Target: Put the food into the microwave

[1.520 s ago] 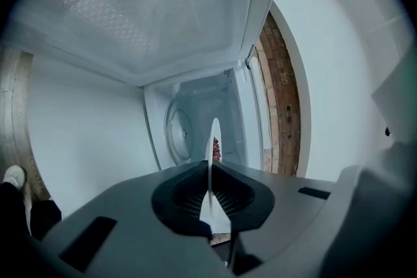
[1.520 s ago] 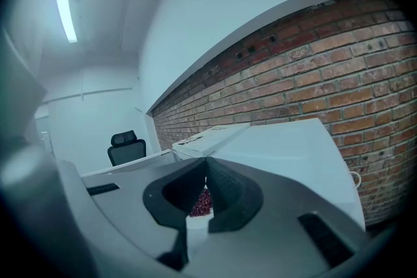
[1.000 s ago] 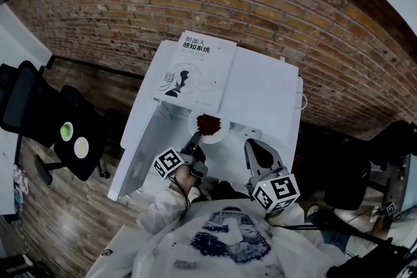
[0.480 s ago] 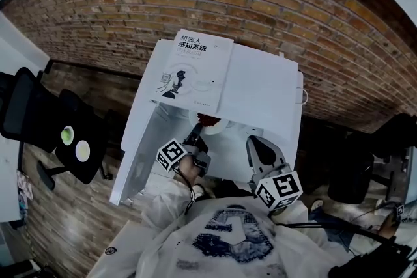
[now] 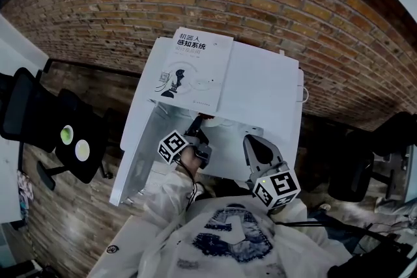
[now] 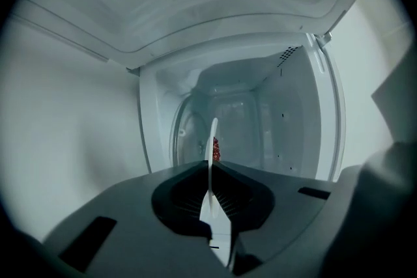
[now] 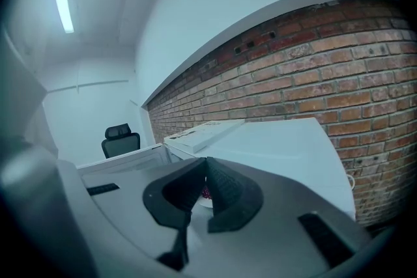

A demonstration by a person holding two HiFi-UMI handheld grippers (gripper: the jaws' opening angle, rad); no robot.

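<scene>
Left gripper (image 6: 210, 165) pinches the near rim of the plate (image 6: 212, 133). The food (image 6: 215, 150) on it is partway into the open microwave (image 6: 306, 114), not yet set down or let go. The plate lies flat with its free edge pointing at the far wall, and the right gripper (image 7: 206, 163) hangs near, pressed together and holding nothing.

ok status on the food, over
Left gripper jaws shut on plate rim. Right gripper shut, empty, outside. Red food partly inside microwave. Door open, nothing blocking.
</scene>
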